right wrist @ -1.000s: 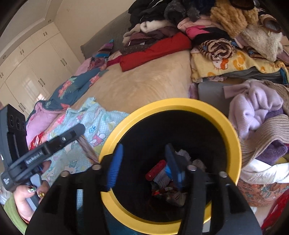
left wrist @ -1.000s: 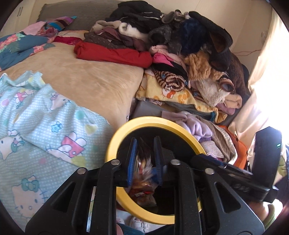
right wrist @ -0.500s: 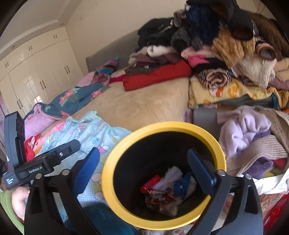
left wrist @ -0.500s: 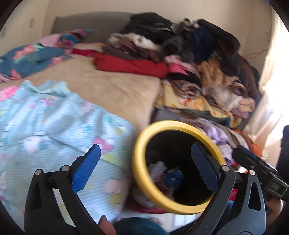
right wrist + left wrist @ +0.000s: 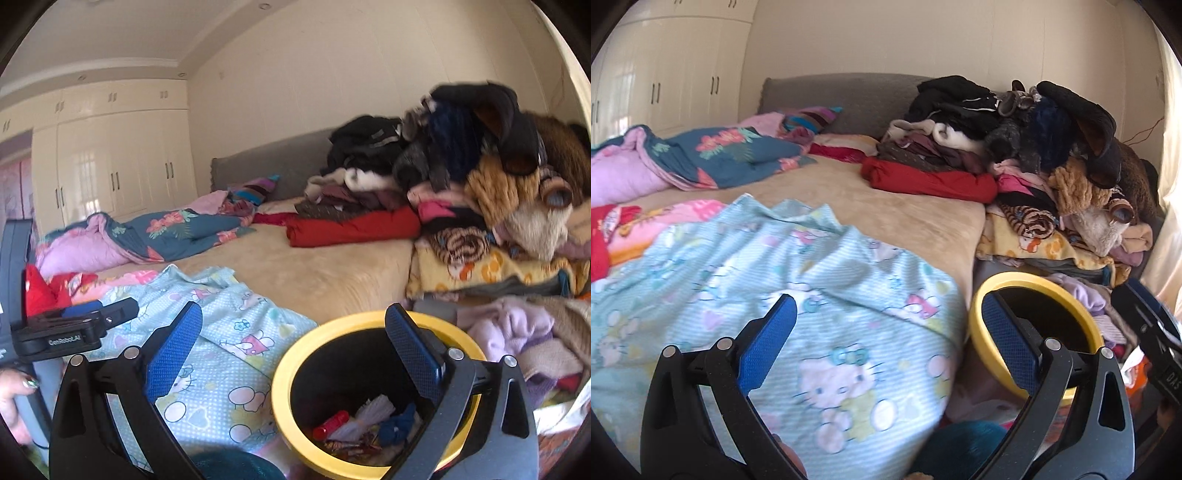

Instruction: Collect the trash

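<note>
Left claw [image 5: 886,332]: blue-padded fingers spread wide, nothing between them. It hangs over the pale blue cartoon-cat print blanket [image 5: 783,295] on the bed, its right finger in front of the near rim of the round yellow-rimmed black trash bin [image 5: 1086,325].

Right claw [image 5: 293,341]: also spread wide and empty. Its right finger sits in front of the bin's [image 5: 291,354] far rim, its left finger over the blue blanket [image 5: 229,354].

Bin stands beside the bed, at the blanket's edge. From the right wrist view, trash lies at the bottom: a small red cylinder [image 5: 330,424], crumpled white paper [image 5: 369,410], a wadded dark blue scrap [image 5: 397,424] and some printed wrapper bits [image 5: 347,446]. From the left wrist view the bin's inside is dark, contents not visible.

Bed: tan plush cover [image 5: 879,199], grey headboard [image 5: 842,99]. Big heap of mixed clothes [image 5: 1034,147] along the right side, a folded red garment [image 5: 931,181] at its base. Teal floral quilt with pink lining [image 5: 713,155] lies at the far left. Cream wardrobe doors [image 5: 122,170] on the wall behind.
</note>
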The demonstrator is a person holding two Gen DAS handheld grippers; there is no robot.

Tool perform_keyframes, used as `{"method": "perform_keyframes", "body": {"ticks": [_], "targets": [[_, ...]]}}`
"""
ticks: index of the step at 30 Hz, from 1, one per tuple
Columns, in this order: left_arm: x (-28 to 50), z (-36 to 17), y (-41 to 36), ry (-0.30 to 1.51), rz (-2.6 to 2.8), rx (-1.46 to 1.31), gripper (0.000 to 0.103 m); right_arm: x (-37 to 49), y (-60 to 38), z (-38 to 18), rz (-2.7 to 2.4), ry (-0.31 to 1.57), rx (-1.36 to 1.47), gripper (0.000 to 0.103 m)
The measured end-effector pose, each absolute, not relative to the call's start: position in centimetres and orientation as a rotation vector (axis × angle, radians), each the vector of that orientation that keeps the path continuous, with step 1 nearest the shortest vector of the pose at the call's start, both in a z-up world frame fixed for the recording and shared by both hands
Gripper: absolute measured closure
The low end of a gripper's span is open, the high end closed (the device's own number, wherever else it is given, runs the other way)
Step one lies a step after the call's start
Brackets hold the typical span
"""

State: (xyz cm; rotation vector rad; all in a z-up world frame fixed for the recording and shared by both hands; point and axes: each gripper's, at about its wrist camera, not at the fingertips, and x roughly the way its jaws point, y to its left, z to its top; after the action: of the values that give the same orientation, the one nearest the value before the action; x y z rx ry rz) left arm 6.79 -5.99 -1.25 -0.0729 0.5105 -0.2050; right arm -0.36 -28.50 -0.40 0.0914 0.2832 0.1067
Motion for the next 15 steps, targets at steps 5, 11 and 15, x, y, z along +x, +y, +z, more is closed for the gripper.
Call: {"method": "perform_keyframes", "body": {"ticks": [5, 11, 15], "targets": [[5.2, -1.2, -4.2, 0.487, -0.180, -0.069, 0.011, -1.3, -27.3, -0.1, 0.118, 0.237, 0.064, 0.006], [4.3, -1.1, -3.5, 0.455, -0.149, -0.082, 0.011, -1.5, -26.8, -0.2, 0.120, 0.232, 0.065, 0.006], [4.0, -0.9, -3.2, 0.447, -0.155, -0.090, 0.011, -1.6, -26.3, -0.3, 0.122, 0.233, 0.060, 0.006]]}}
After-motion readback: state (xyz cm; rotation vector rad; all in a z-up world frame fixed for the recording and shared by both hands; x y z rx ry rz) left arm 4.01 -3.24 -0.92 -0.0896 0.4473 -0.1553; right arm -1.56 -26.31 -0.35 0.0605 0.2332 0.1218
